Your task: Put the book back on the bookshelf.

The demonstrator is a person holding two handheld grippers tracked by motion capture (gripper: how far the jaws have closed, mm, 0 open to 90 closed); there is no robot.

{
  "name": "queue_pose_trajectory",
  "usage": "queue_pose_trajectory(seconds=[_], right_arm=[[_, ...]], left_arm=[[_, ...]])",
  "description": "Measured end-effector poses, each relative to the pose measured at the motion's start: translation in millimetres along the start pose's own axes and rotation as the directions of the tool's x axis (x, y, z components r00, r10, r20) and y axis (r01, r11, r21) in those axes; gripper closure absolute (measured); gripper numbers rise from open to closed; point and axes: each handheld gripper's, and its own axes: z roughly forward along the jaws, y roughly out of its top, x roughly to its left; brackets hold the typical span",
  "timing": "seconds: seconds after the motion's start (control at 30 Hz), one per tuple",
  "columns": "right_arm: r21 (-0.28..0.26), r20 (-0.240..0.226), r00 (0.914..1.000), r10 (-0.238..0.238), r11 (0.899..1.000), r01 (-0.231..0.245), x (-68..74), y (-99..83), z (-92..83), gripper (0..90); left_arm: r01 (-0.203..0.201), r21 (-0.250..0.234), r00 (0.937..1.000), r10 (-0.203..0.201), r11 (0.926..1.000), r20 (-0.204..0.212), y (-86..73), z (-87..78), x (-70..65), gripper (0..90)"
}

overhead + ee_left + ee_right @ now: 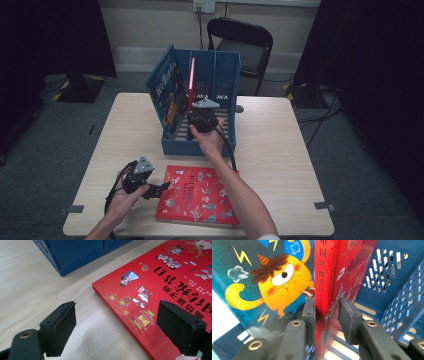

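Red upright book point(329, 282): we see it standing on edge inside the blue file rack point(226, 75), spine toward the right gripper's camera, just beside a blue picture book point(167, 90) that leans against the rack's left wall.
Right gripper point(201, 120): we hold it at the rack's open front; its jaws sit either side of the red book's lower spine, narrowed to about the book's thickness, both pads against the covers, so it grips the book.
Left gripper point(162, 187): we rest it low over the table point(300, 150), jaws spread wide and holding nothing.
Flat red book point(162, 282): it lies face up on the table in front of the rack; the left gripper's one pad hovers over its near corner, the other over bare wood.
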Motion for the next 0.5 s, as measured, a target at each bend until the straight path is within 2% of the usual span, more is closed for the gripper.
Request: queue_pose_trajectory(seconds=[0.33, 0.5], right_arm=[[0.005, 0.001, 1.0000, -0.004, 1.000, 0.004, 2.0, 1.0, 1.0, 67.8], [0.012, -0.010, 0.9999, -0.009, 1.000, 0.009, 1.0, -0.1, 0.4, 61.2]], left_arm=[[-0.004, -0.002, 1.0000, 0.004, 1.0000, 0.001, 0.1, -0.5, -0.3, 15.9], [-0.001, -0.003, 1.0000, 0.001, 1.0000, 0.000, 0.0, -0.4, 0.2, 15.9]])
